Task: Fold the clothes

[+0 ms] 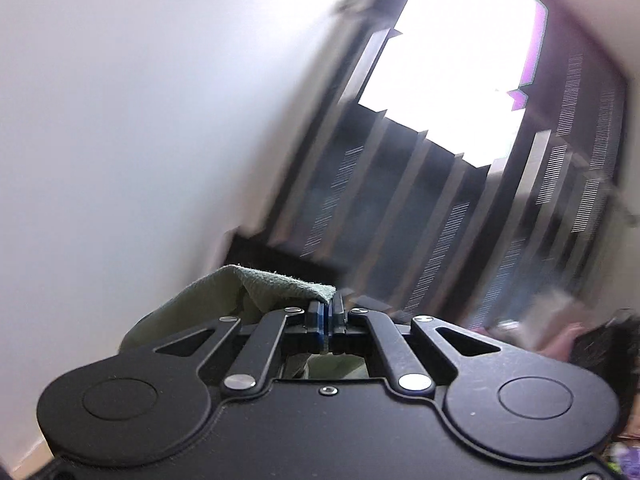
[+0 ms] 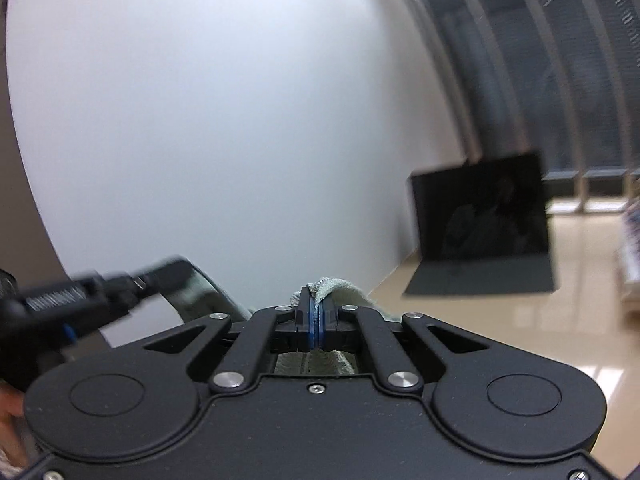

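A pale green garment (image 1: 224, 300) is pinched at an edge by my left gripper (image 1: 326, 312), whose blue-padded jaws are shut on the cloth. The cloth hangs down to the left and under the gripper body, raised in the air in front of a white wall. My right gripper (image 2: 318, 312) is shut on another edge of the same green garment (image 2: 336, 288), which shows above and below the pads. The left gripper (image 2: 80, 300) appears blurred at the left of the right wrist view, with a bit of green cloth beside it.
An open dark laptop (image 2: 484, 232) stands on a light wooden surface (image 2: 540, 328) near the white wall (image 2: 220, 120). A window with dark vertical slats (image 1: 420, 200) fills the right of the left wrist view. A hand (image 2: 10, 412) shows at the lower left.
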A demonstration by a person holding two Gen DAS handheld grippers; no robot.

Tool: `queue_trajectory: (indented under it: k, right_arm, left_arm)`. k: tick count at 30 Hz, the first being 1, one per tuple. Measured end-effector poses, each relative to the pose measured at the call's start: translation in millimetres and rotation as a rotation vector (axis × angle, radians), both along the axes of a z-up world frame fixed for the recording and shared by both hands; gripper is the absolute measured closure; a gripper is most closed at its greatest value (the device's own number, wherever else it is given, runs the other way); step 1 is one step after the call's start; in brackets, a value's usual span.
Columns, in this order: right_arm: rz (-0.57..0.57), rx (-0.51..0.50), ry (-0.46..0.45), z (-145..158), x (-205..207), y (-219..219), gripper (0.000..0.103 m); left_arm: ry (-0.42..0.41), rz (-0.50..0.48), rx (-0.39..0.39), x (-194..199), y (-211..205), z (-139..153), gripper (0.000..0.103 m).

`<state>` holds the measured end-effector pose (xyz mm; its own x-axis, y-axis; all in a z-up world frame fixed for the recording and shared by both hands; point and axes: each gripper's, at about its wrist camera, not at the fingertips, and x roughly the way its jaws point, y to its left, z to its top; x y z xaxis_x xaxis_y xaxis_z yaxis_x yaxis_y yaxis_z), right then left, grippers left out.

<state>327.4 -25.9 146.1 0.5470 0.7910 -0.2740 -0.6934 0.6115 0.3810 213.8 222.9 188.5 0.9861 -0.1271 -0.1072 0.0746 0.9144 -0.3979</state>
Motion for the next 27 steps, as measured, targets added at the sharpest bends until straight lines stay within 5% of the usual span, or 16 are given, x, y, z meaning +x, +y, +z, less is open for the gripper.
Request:
queue_trajectory:
  k: [6, 15, 21, 23, 25, 27]
  right_arm:
    - [-0.174, 0.004, -0.039, -4, -25, -105, 0.102]
    - [-0.478, -0.236, 0.218, -116, -67, -226, 0.095]
    - [-0.558, -0.29, 0.291, -153, -96, -253, 0.068]
    - [-0.573, -0.317, 0.285, -159, -100, -251, 0.052]
    - [-0.585, -0.342, 0.266, -157, -110, -251, 0.043]
    - [-0.599, -0.364, 0.24, -156, -117, -250, 0.029]
  left_arm:
    - [-0.081, -0.269, -0.002, -4, -88, 17, 0.101]
    - [0.204, -0.547, 0.013, 22, -207, -99, 0.101]
    - [0.347, -0.621, 0.049, 22, -247, -163, 0.099]
    - [0.362, -0.611, 0.074, 14, -253, -166, 0.087]
    - [0.367, -0.582, 0.092, 8, -248, -166, 0.027]
    - [0.339, -0.547, 0.105, -1, -239, -164, 0.001]
